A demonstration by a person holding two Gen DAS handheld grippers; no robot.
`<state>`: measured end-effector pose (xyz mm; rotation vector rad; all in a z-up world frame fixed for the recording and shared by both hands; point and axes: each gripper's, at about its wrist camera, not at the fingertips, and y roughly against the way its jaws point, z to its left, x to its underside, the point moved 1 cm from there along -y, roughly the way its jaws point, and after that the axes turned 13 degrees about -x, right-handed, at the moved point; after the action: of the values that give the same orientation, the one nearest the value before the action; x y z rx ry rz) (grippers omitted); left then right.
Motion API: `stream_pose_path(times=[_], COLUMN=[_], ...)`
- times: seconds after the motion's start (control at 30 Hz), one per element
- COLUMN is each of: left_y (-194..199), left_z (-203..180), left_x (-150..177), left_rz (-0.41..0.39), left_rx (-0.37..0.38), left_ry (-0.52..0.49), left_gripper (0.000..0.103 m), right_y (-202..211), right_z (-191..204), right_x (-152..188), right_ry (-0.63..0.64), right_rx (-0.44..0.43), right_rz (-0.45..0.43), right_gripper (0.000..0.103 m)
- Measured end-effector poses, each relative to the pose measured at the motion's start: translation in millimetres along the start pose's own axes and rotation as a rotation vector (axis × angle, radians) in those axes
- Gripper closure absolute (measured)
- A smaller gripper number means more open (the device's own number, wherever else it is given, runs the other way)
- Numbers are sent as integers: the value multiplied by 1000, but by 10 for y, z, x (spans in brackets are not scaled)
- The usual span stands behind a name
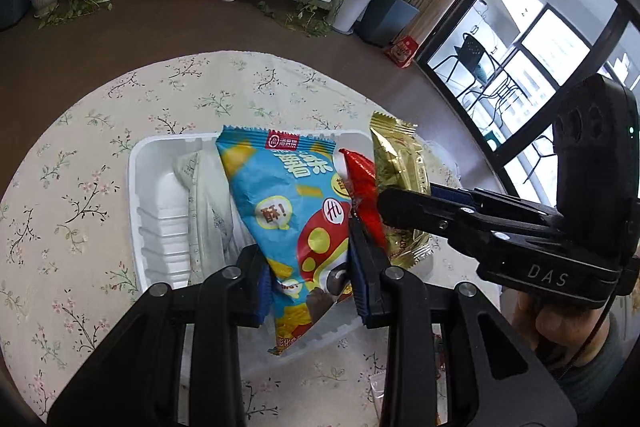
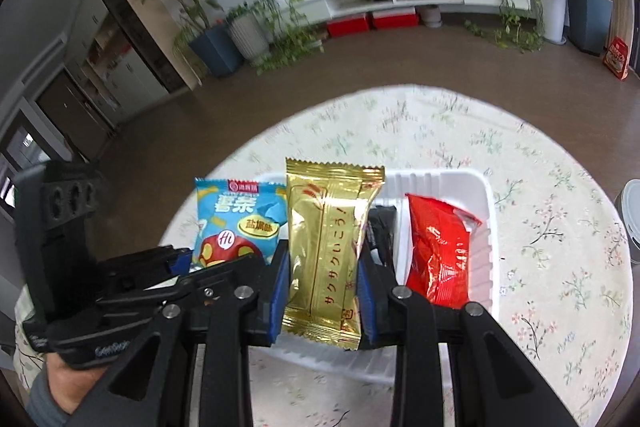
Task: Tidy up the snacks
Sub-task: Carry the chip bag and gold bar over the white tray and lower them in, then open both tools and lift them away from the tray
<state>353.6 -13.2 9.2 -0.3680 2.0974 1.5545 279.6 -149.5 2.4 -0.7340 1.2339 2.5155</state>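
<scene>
Left gripper (image 1: 310, 267) pinches a blue crinkly chip packet (image 1: 288, 203); right gripper (image 2: 320, 291) pinches a gold foil wafer packet (image 2: 326, 247). Both hang over a white ribbed plastic tray (image 2: 486, 227) w/ a red foil packet (image 2: 440, 255) inside, on a floral tablecloth (image 2: 560, 267). Risk: grippers sit close, so packets may snag on release & land outside their compartments.

Daylight admitted through windows (image 1: 552, 59) at right, edges bent and darkened by fisheye, background plants (image 2: 280, 23) softly blurred
</scene>
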Motion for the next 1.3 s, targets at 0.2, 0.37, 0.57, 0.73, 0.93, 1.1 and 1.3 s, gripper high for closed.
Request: stream_pose_path(times=[0.2, 0.37, 0.57, 0.73, 0.93, 1.1, 1.3], left_y=[-331, -527, -623, -610, -459, -410, -331], left_z=[56, 139, 231, 263, 265, 247, 225], left_x=[21, 56, 47, 63, 109, 117, 134], left_rz=[39, 59, 64, 55, 37, 23, 2], left_rx=[-82, -106, -125, -112, -95, -100, -87], left_ry=[-27, -32, -23, -21, 10, 13, 26], left_gripper=[74, 73, 70, 70, 53, 43, 34], right_y=[-328, -470, -574, -647, -659, -636, -602], right_z=[-101, -176, -225, -239, -259, -275, -279], right_x=[40, 61, 85, 87, 83, 86, 85], right_ry=[33, 26, 23, 24, 9, 10, 3], right_rx=[66, 90, 110, 114, 105, 107, 105], right_rz=[72, 97, 123, 130, 128, 120, 105], right_gripper=[70, 70, 70, 70, 69, 69, 68])
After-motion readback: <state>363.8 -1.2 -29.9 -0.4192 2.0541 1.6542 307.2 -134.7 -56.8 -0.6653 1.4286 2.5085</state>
